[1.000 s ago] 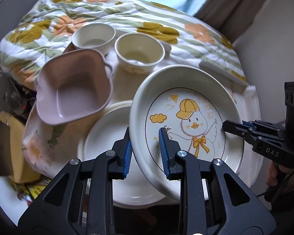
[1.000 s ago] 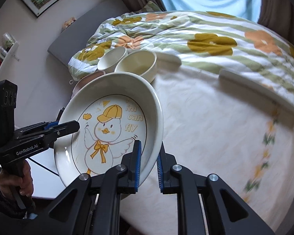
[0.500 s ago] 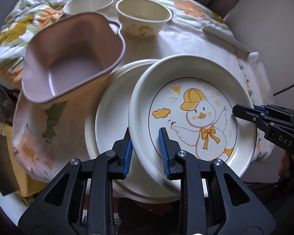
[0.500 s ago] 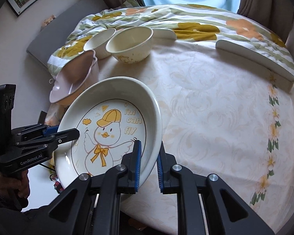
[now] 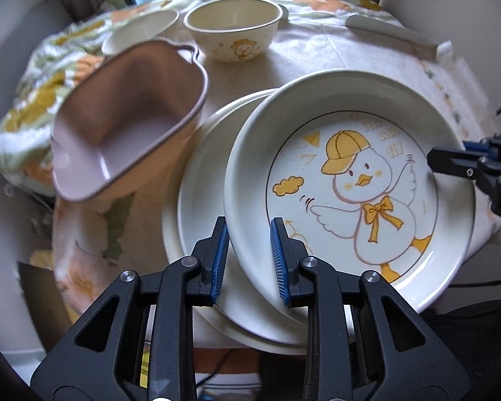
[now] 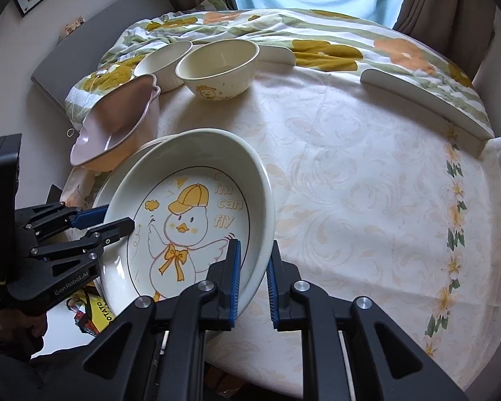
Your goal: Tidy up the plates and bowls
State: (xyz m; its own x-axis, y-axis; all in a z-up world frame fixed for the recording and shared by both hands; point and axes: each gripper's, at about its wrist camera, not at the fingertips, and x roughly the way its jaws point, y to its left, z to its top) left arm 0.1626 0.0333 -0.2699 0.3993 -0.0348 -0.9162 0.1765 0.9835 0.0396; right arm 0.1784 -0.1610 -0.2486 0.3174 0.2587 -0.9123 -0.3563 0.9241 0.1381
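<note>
Gripping duck plate (image 5: 350, 180) over plain plate (image 5: 200, 200)

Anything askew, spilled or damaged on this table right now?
The pink dish sits tilted, its low side hanging past the table edge. The duck plate is off-center over the plain plate, held between the left gripper and the right gripper. No spills or cracks show.

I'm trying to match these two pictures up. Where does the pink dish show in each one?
Left wrist view: the pink dish fills the upper left, beside the stacked plates.
Right wrist view: it sits at middle left, behind the duck plate.
Shared landmark: the duck-printed bowl, just beyond the pink dish.
</note>
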